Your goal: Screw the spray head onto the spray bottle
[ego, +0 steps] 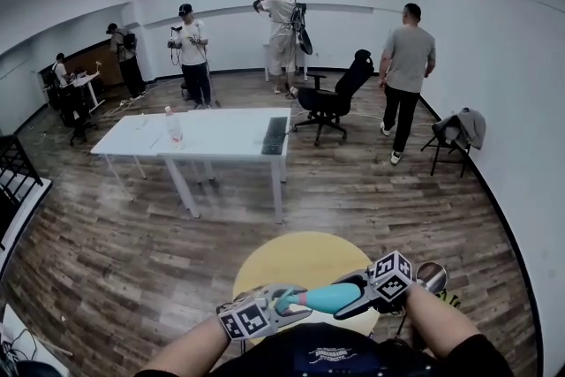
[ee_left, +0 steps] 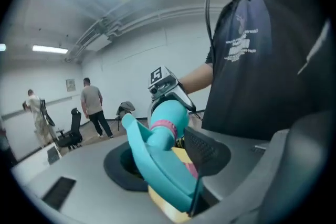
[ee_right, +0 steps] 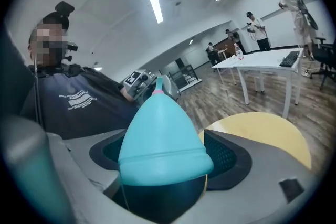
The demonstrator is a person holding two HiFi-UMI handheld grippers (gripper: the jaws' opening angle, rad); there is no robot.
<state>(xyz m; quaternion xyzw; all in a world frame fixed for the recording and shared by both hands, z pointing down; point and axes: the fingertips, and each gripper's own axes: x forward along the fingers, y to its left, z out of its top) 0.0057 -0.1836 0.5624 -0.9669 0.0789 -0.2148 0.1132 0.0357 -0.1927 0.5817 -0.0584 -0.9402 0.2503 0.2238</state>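
Spray head (ee_left: 157,170) is moulded teal plastic and should handle as light and stiff. Its smooth surface is likely to slip under a twisting load. Take hold on the solid body close to the pink collar (ee_left: 164,126), not on the long thin end, which would probably flex.

The spray bottle (ee_right: 163,139) looks like thin-walled plastic. It is judged light, smooth and liable to dent if squeezed hard. The wide lower body is the best place to steady it.

**Position.** In the head view the assembly sits in the lower middle of the frame, held in the air above the round yellow worktop (ego: 282,256). Head and bottle lie in one line, joined at the collar.

**Left gripper** (ee_left: 165,162). Its jaws are closed on the spray head, which fills the gap between them at lower centre of the left gripper view. The bottle extends away toward mid-frame.

**Right gripper** (ee_right: 165,157). Its jaws stand wide, clamped on the base end of the bottle at lower centre of the right gripper view. The neck points away toward the left gripper.

How far the thread is engaged cannot be made out.
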